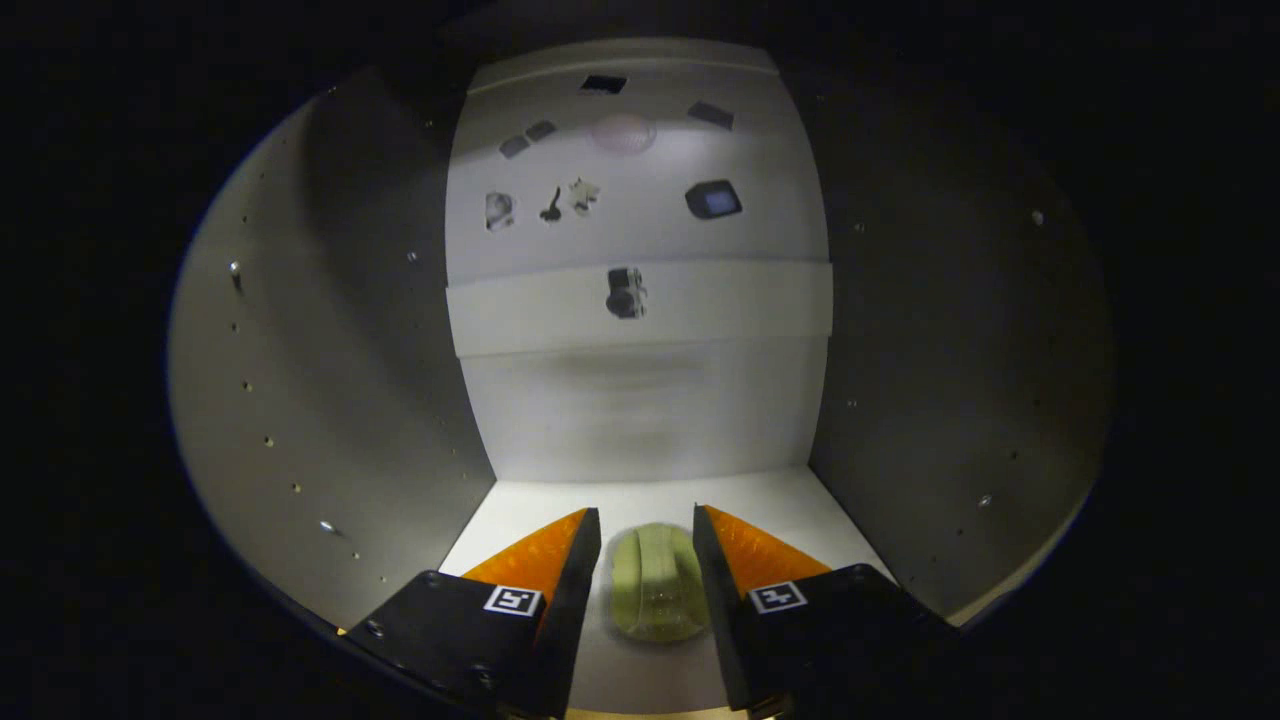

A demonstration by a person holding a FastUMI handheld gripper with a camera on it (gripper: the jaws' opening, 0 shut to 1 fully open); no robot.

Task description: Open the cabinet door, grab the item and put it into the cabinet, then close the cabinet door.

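The gripper (647, 525) is inside the cabinet (330, 400), pointing at its back wall. Its two fingers stand apart, one on either side of the item (655, 585) — a small pale yellow-green object, rounded and ribbed, lying on the cabinet's white floor (760, 495). A narrow strip of floor shows between each finger and the item's sides, so neither finger appears to press on it; whether either inner face touches cannot be settled from this view. The item lies between the fingers, short of their tips, with its near end toward the gripper body.

The cabinet interior is light-coloured. The left side wall and the right side wall (950, 400) carry rows of small holes and a few pins or screws. The back wall (640, 410) is lit in its lower part, with a dim shadow band across it. Above that a horizontal rail or shelf edge (640, 305) runs from left wall to right wall, with a small dark fitting (626, 293) mounted at its middle.

Farther up, beyond the rail, a pale surface (640, 170) carries several small dark shapes (713, 199) and one faint pinkish round patch (622, 133) — too small and blurred to identify. The cabinet floor beyond the fingertips is bare white up to the back wall.
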